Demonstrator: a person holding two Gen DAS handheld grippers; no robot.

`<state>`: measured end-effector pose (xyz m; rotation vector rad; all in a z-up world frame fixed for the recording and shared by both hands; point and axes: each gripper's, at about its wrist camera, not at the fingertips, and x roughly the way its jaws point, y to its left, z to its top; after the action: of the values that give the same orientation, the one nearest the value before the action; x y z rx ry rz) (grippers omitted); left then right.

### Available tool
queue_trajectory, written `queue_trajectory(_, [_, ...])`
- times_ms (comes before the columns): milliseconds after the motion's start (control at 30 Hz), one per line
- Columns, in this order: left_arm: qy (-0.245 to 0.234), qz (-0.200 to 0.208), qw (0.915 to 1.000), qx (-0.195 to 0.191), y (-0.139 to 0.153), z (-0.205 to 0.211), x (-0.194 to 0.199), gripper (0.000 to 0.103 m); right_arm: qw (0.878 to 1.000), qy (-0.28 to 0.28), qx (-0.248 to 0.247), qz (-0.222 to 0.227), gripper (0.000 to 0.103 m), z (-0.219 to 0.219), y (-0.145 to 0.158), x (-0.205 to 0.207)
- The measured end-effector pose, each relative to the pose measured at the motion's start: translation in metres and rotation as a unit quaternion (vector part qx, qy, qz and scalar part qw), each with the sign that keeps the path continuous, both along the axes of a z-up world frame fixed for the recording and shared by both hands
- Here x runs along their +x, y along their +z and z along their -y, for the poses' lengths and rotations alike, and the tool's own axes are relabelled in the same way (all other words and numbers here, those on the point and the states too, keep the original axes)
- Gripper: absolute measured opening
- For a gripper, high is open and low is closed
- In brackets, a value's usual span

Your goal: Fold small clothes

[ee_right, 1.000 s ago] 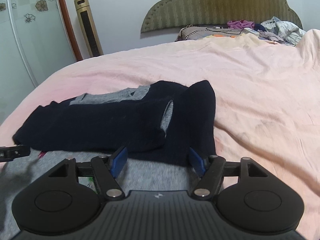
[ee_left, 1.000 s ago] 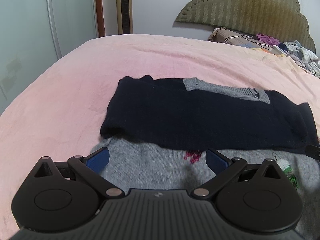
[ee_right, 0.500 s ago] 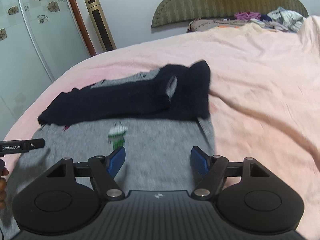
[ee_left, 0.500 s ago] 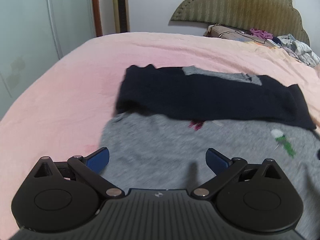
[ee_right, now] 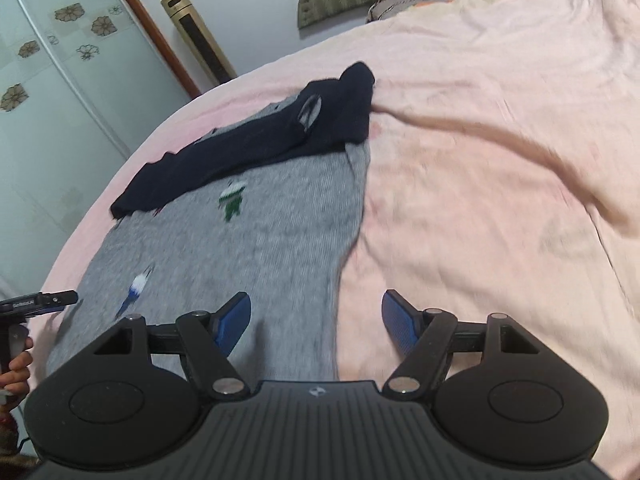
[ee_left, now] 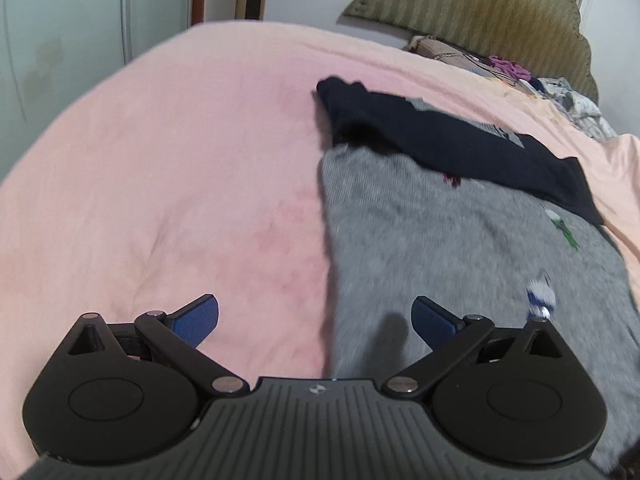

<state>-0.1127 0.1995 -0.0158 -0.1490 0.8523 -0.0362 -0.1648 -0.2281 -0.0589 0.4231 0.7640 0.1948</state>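
A grey knit sweater (ee_left: 448, 236) (ee_right: 256, 240) lies flat on the pink bed. Its dark navy sleeves (ee_left: 452, 140) (ee_right: 256, 148) are folded across its upper part, and small green, red and blue motifs dot the front. My left gripper (ee_left: 316, 318) stands open over the sweater's left edge, one blue pad above the bedspread and the other above grey knit. My right gripper (ee_right: 316, 320) is open astride the sweater's right edge in the same way. Nothing is held in either. The left gripper's tip (ee_right: 44, 300) and a person's hand (ee_right: 16, 364) show at the right wrist view's left border.
The pink bedspread (ee_left: 168, 184) (ee_right: 500, 140) stretches wide on both sides of the sweater. A pile of loose clothes (ee_left: 560, 96) lies by the padded headboard (ee_left: 492, 12). A gold tower fan (ee_right: 200, 36) and a glass sliding door (ee_right: 52, 100) stand beyond the bed.
Both grippers have drawn back from the folded sleeves toward the sweater's lower part and spread out to its side edges. Both stay open, and more grey knit now shows.
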Motion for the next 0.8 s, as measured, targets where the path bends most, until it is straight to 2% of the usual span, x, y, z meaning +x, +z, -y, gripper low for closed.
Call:
queue_trajectory(133, [-0.032, -0.003, 0.9992, -0.022, -0.005, -0.007, -0.016, 0.102, 0.999, 0.034, 0.018, -0.007, 0.073, 0.005, 0.0, -0.02])
queue_trajectory(233, [-0.078, -0.008, 0.9962, -0.04, -0.006, 0.001, -0.023, 0.103, 0.996, 0.074, 0.044, -0.013, 0.074, 0.001, -0.003, -0.031])
queue_trajectory(333, [-0.128, -0.015, 0.989, -0.073, -0.007, 0.016, -0.026, 0.102, 0.988, 0.123, 0.087, -0.017, 0.074, -0.011, -0.011, -0.034])
queue_trajectory(433, [-0.174, -0.026, 0.9767, -0.123, -0.009, 0.036, -0.025, 0.102, 0.982, 0.15, 0.115, -0.016, 0.074, -0.026, -0.014, -0.029])
queue_trajectory(500, [-0.189, -0.032, 0.9725, -0.133, -0.011, 0.048, -0.025, 0.101, 0.979, 0.158, 0.13, -0.013, 0.067, -0.036, -0.015, -0.021])
queue_trajectory(533, [-0.194, -0.032, 0.9716, -0.131, -0.011, 0.053, -0.025, 0.098, 0.978, 0.165, 0.125, -0.014, 0.047, -0.043, -0.015, -0.017])
queue_trajectory(567, [-0.202, -0.037, 0.9692, -0.135, -0.012, 0.058, -0.023, 0.085, 0.979, 0.169, 0.11, -0.017, 0.028, -0.051, -0.014, -0.013])
queue_trajectory(600, [-0.206, -0.044, 0.9683, -0.134, -0.012, 0.063, -0.022, 0.076, 0.981, 0.169, 0.094, -0.021, 0.023, -0.058, -0.013, -0.008])
queue_trajectory(667, [-0.208, -0.058, 0.9693, -0.117, -0.01, 0.072, -0.018, 0.026, 0.981, 0.171, 0.089, -0.02, 0.014, -0.065, -0.012, -0.002])
queue_trajectory(700, [-0.201, -0.068, 0.9718, -0.104, -0.01, 0.075, -0.015, 0.016, 0.981, 0.17, 0.09, -0.02, 0.013, -0.065, -0.009, -0.001])
queue_trajectory(733, [-0.194, -0.075, 0.9731, -0.098, -0.01, 0.075, -0.013, 0.011, 0.981, 0.168, 0.094, -0.017, 0.012, -0.064, -0.006, 0.0])
queue_trajectory(800, [-0.189, -0.081, 0.9726, -0.108, -0.005, 0.074, -0.009, 0.009, 0.98, 0.163, 0.113, -0.009, 0.011, -0.06, 0.001, 0.0])
